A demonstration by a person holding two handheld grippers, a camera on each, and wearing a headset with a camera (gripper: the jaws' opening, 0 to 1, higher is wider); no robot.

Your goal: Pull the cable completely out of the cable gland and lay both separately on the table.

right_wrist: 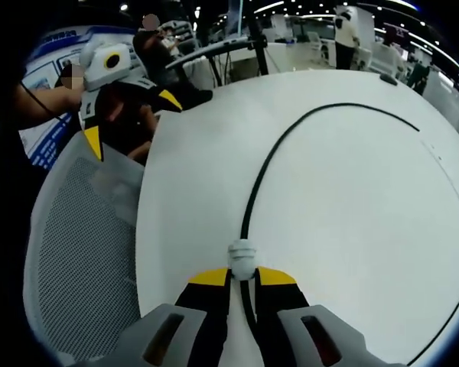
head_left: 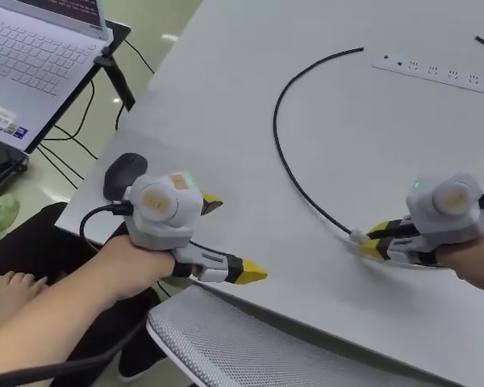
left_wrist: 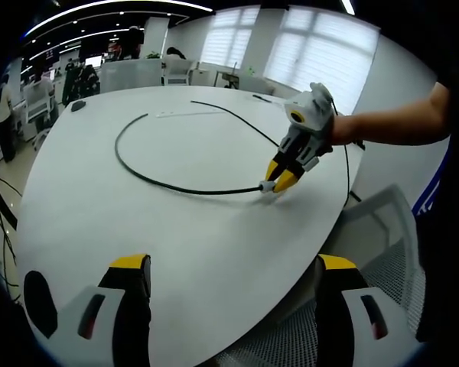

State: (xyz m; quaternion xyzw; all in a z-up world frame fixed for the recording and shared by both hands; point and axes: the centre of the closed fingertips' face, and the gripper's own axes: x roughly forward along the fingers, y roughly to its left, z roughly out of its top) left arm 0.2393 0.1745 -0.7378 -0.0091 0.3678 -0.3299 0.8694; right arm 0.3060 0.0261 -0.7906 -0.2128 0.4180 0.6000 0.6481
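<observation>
Open-plan office desks and ceiling lights blur behind a broad white tabletop [head_left: 250,145] with a rounded edge. On it a thin black cable [head_left: 276,137] lies in a wide open arc, its free far end resting near a long white power strip [head_left: 436,74] that the frame cuts off at the right. The near end of the arc runs into a small white plastic cable gland [head_left: 356,237], which sits on the table just ahead of the yellow tips of the right gripper [head_left: 371,238]. In the right gripper view the gland [right_wrist: 242,260] touches those tips, and a dark line carries on below it between the jaws of the right gripper [right_wrist: 242,277], which are pressed nearly together on the cable [right_wrist: 262,172]. How far the cable passes beyond the gland is hidden there. The left gripper [head_left: 231,238] hovers at the near table edge with its jaws spread wide and nothing between them, above a grey mesh chair back [head_left: 226,347]. A silver laptop [head_left: 32,56] is cropped at the upper left.
</observation>
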